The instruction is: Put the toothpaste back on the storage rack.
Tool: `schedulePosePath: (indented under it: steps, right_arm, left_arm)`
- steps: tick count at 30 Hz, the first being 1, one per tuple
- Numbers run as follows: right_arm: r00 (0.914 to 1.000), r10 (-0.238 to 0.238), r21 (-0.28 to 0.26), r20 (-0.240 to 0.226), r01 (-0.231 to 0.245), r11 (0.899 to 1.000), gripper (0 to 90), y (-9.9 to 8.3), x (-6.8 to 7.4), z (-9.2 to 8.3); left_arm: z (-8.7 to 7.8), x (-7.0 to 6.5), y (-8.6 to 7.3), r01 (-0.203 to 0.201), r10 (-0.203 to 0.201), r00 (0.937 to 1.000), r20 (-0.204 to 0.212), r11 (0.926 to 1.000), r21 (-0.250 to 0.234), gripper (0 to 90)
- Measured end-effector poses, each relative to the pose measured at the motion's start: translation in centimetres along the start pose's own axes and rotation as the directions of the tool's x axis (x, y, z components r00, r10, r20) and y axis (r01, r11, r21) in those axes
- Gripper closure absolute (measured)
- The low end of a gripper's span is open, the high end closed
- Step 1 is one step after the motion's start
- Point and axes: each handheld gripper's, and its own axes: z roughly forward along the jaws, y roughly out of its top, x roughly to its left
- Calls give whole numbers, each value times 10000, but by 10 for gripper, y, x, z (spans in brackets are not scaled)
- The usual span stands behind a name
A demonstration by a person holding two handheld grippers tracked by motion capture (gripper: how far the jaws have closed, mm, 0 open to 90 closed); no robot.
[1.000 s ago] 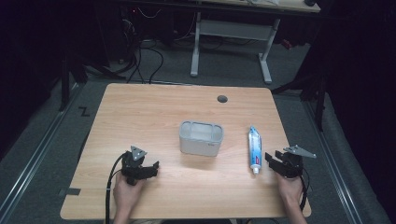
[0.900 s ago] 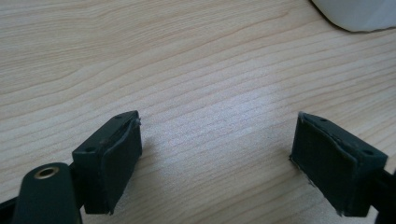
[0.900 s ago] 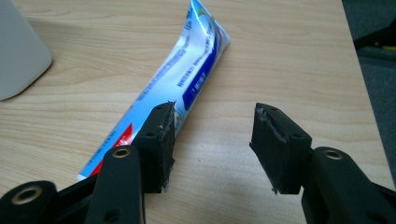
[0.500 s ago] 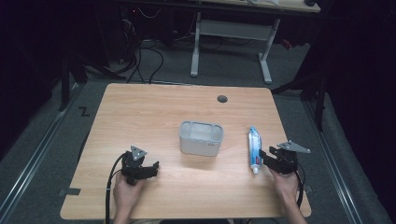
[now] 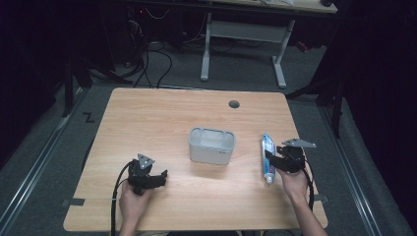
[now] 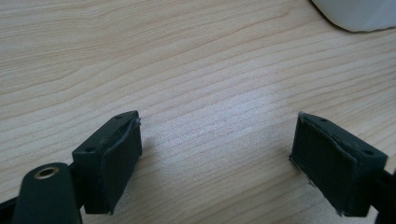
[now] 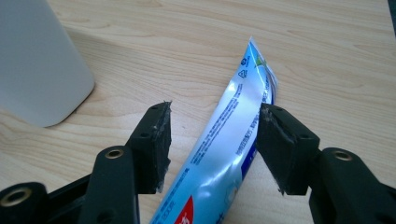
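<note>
Wooden bench [image 5: 162,118], high view: right gripper [image 5: 273,161] has moved in over the toothpaste tube [image 5: 267,156], which lies right of the grey tub [image 5: 211,145]; a second ago it stood beside it. Left gripper [image 5: 160,177] unchanged.

Left gripper view: jaws released, bare bench between them.

Right gripper view: jaws have just been opening and straddle the tube [image 7: 224,140] without pressing; grasp likely next.

High view looks down over the whole table [image 5: 147,118]; 2 tool cameras skim close, sharing its tabletop.
</note>
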Motion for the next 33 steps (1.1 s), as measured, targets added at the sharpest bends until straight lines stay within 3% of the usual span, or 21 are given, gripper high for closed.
schedulePosePath:
  steps: [18,27,33]
  right_arm:
    - [9988,152,1078,469,-202,9940,418,15,-15,33]
    - [9963,791,1535,331,-833,9846,420,14,-23,44]
    - [9973,678,1932,268,-718,9785,425,15,-22,50]
  left_arm:
    - [0,0,0,14,-14,10000,-19,10000,3,164]
    - [0,0,0,29,-29,10000,-31,10000,8,165]
    - [0,0,0,33,-33,10000,-39,10000,-13,165]
